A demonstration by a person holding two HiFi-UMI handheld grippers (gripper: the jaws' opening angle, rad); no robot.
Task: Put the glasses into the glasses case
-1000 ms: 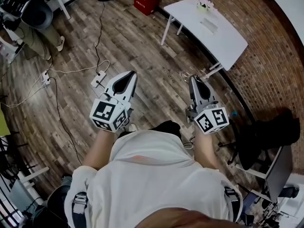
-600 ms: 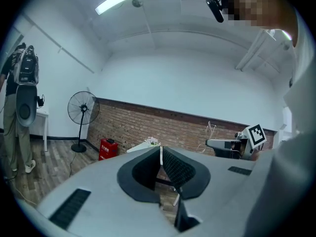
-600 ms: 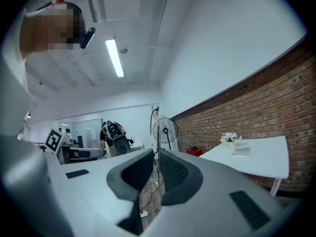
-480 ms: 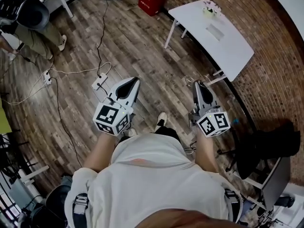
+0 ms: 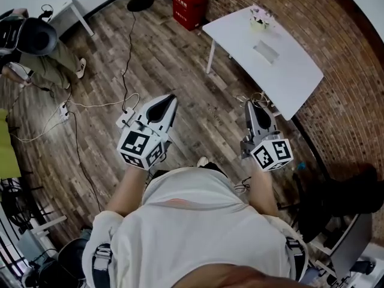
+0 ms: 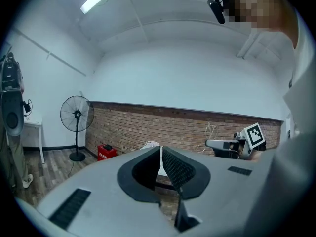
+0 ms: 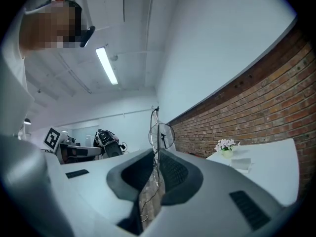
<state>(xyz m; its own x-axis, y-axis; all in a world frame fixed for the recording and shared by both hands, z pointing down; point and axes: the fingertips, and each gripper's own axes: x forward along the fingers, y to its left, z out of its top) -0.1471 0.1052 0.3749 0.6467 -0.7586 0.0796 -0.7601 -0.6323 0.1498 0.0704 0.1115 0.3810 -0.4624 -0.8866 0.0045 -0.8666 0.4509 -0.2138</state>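
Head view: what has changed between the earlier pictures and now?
The person has walked toward the white table; it and the red box now sit lower and nearer in the picture. Nothing was taken or let go. Unchanged: the right gripper stays shut on the glasses, the left gripper stays shut and empty, both held out in front.

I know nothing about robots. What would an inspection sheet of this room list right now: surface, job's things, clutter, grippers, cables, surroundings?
Surface: white table, mostly bare, ahead of the person.
Job's things: glasses, thin wire frame, in the right gripper; pale flat thing on the table, maybe the case, too small to tell.
Clutter: flower pot on the table.
Grippers: right gripper shut on the glasses; left gripper jaws together, nothing between.
Cables: loose cables across the wooden floor, with a power strip.
Surroundings: brick wall, red box, standing fan, another person.
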